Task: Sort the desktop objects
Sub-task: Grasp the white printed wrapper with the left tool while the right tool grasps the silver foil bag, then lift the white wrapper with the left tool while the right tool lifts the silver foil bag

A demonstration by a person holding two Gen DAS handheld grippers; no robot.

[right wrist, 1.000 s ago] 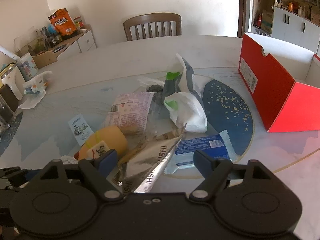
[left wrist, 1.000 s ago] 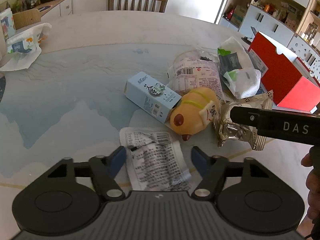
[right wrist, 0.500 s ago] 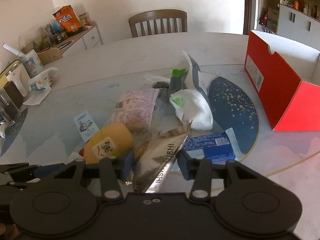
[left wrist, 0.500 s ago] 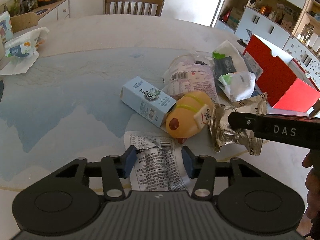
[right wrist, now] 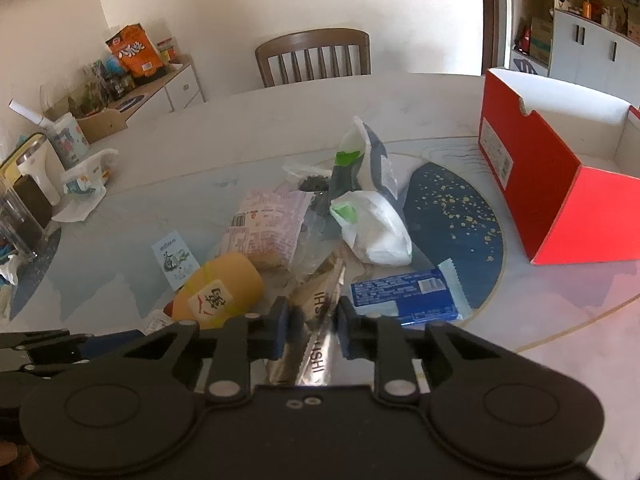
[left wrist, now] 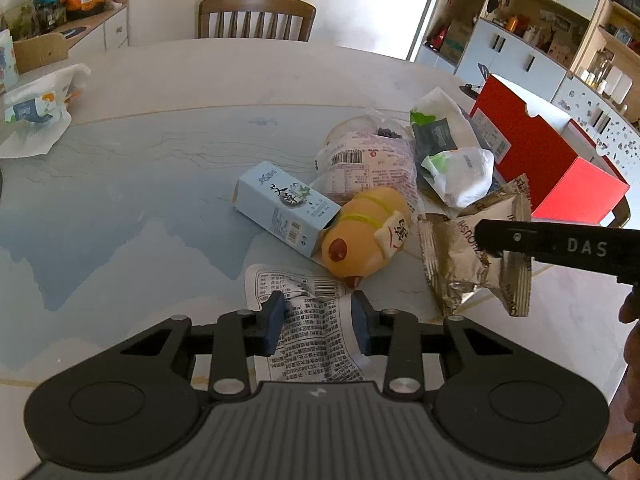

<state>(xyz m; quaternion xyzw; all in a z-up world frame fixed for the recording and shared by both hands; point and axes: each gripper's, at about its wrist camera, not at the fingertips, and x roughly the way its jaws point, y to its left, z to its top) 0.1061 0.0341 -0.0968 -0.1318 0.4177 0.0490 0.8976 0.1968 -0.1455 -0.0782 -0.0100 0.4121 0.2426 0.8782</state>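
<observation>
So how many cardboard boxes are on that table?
2. A big red box stands open at the far right; a small pale-blue carton lies beside the yellow toy. Wrappers could hide more.

Both wrist views share table [left wrist: 160, 184] clutter.

Right claw [right wrist: 312, 322] closing on silver packet [right wrist: 318, 308]

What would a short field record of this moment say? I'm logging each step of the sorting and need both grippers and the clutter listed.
left gripper: shut on white printed packet, low over the table
right gripper: closing, silver foil snack bag between its jaws
pile centre: yellow plush toy, pale blue carton, pink wrapped pack, white bags
near right: blue packet
container: red box, open, on the table's right side
</observation>
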